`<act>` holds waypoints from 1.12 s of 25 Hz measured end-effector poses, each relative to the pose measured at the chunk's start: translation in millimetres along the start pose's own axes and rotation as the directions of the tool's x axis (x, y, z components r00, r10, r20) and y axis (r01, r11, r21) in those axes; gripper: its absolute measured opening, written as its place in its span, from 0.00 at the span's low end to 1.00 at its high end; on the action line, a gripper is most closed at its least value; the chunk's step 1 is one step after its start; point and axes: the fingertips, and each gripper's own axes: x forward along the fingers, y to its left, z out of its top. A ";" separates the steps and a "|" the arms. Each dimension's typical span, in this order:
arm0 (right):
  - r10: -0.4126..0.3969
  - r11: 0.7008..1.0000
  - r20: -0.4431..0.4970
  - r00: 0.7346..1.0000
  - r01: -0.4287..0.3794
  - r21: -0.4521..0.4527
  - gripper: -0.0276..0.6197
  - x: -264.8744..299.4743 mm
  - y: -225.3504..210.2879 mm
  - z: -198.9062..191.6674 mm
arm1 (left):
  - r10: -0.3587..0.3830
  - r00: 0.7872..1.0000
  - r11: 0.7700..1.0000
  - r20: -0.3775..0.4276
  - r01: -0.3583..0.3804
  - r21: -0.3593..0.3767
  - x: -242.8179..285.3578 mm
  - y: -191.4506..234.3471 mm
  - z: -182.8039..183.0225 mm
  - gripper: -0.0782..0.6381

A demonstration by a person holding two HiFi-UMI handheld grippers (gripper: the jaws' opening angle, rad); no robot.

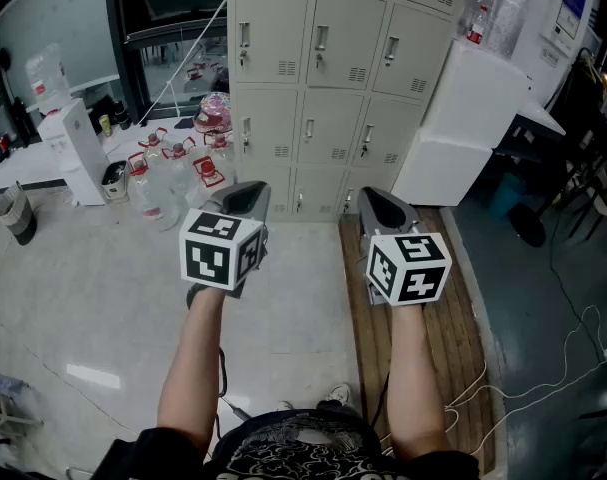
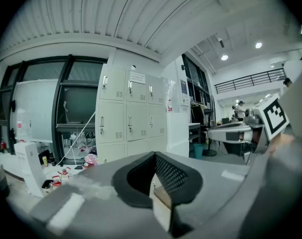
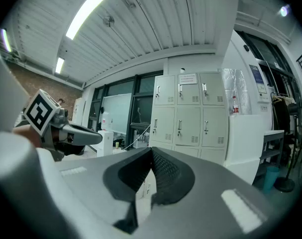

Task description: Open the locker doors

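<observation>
— Head view?
— The left gripper (image 1: 245, 200) and right gripper (image 1: 381, 203) hung well short of the locker doors (image 1: 323, 78), all of them closed. The step looked like the approach.
— Left gripper view?
— Its jaws met on nothing.
— Right gripper view?
— Also together and empty. The next move likely called for reaching a handle.

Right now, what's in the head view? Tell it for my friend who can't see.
A person's arms hold a left tool and a right tool toward cream lockers, every door in view shut. Plastic bottles crowd the floor at left; a white box stands at right.
</observation>
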 end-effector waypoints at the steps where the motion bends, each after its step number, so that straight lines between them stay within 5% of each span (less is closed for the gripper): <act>1: 0.000 1.000 -0.002 1.000 0.000 0.003 0.04 0.6 0.2 -0.8 | -0.001 1.000 1.000 0.000 0.001 0.001 0.0 0.4 0.0 0.11; 22: 0.017 0.999 0.017 1.000 -0.017 0.037 0.12 36.7 -10.3 -9.4 | -0.036 0.999 0.998 -0.006 0.037 0.044 37.0 8.6 -2.0 0.11; 28: 0.033 0.998 0.027 0.999 -0.034 0.061 0.22 62.7 -30.5 -10.8 | -0.077 0.997 0.997 0.019 0.077 0.021 67.2 11.0 4.0 0.11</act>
